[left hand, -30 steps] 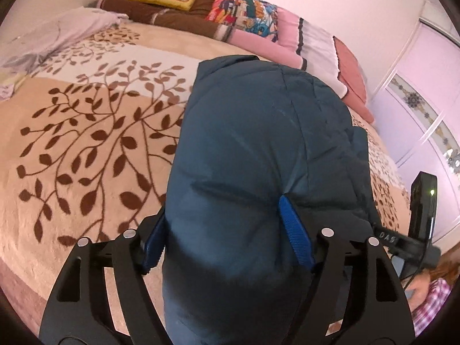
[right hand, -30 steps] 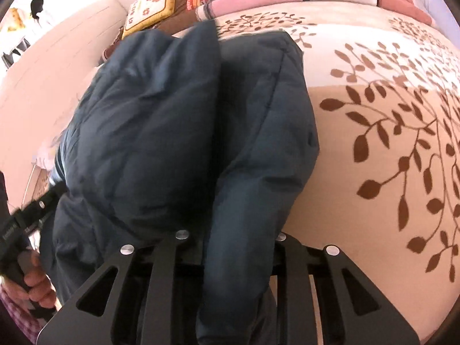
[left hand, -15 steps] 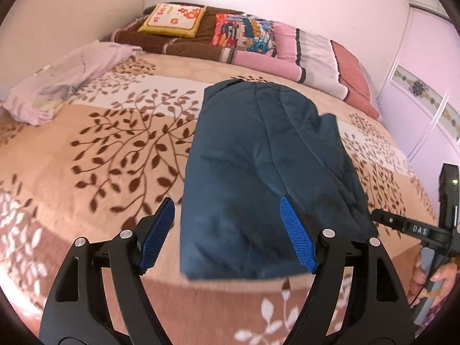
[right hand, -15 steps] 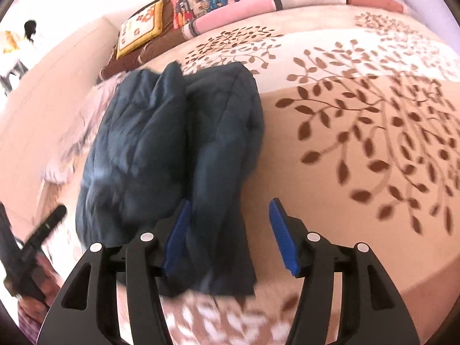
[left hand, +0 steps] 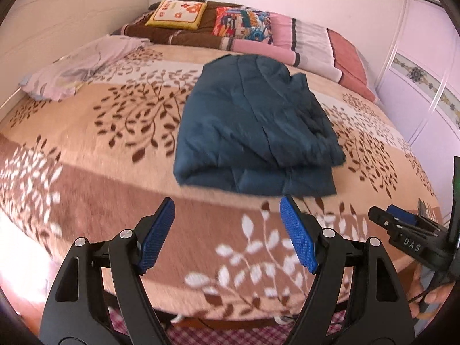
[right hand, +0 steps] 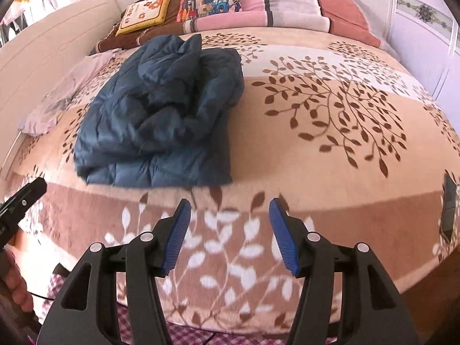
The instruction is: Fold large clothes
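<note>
A dark blue padded jacket (left hand: 253, 126) lies folded in a thick bundle on the bed's leaf-patterned blanket (left hand: 86, 143). It also shows in the right wrist view (right hand: 161, 115), left of centre. My left gripper (left hand: 227, 218) is open and empty, held back over the bed's near edge, apart from the jacket. My right gripper (right hand: 228, 214) is open and empty too, just short of the jacket's near right corner. The right gripper shows at the right edge of the left wrist view (left hand: 402, 230).
Pillows and a yellow cushion (left hand: 178, 14) line the headboard. A pale lilac garment (left hand: 80, 69) lies at the far left of the bed. A wall runs along the left (left hand: 57, 23) and a wardrobe (left hand: 425, 57) stands at the right. A dark flat object (right hand: 448, 207) lies on the bed's right edge.
Both grippers let go of the jacket, opened, and pulled back toward the foot of the bed. The jacket now lies folded on the blanket.
</note>
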Motion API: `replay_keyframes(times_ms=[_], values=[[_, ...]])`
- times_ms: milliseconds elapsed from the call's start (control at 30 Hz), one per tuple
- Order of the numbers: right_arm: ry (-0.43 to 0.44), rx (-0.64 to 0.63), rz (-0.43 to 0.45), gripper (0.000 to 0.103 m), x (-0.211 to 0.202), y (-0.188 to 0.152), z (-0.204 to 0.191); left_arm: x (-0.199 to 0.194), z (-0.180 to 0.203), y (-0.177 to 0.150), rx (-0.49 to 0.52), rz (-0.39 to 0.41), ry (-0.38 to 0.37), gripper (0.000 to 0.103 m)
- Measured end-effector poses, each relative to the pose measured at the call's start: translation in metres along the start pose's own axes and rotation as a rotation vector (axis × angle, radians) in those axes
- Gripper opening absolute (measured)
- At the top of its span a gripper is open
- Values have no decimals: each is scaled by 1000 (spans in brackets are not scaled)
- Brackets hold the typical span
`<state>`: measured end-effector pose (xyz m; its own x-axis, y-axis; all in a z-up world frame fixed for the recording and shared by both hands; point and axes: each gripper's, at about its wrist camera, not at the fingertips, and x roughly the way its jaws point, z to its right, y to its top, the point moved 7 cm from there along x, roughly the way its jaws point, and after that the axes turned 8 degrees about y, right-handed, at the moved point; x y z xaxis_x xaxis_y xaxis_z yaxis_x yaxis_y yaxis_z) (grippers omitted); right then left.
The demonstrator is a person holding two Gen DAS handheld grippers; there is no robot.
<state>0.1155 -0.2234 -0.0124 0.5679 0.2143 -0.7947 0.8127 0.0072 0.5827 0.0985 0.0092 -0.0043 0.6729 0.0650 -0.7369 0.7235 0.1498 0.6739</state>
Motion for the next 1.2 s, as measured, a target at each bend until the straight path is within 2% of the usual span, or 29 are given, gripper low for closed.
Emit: replay_keyframes(times_ms=[333, 600, 1200], values=[[-23, -12, 2, 57, -12, -40, -5, -13, 17, -43, 44, -36, 29, 75], [-29, -1, -29, 57, -10, -64, -3, -18, 28, -63, 84, -55, 49, 75], [-33, -1, -49, 57, -7, -75, -6, -12, 30, -77, 91, -109, 43, 75]])
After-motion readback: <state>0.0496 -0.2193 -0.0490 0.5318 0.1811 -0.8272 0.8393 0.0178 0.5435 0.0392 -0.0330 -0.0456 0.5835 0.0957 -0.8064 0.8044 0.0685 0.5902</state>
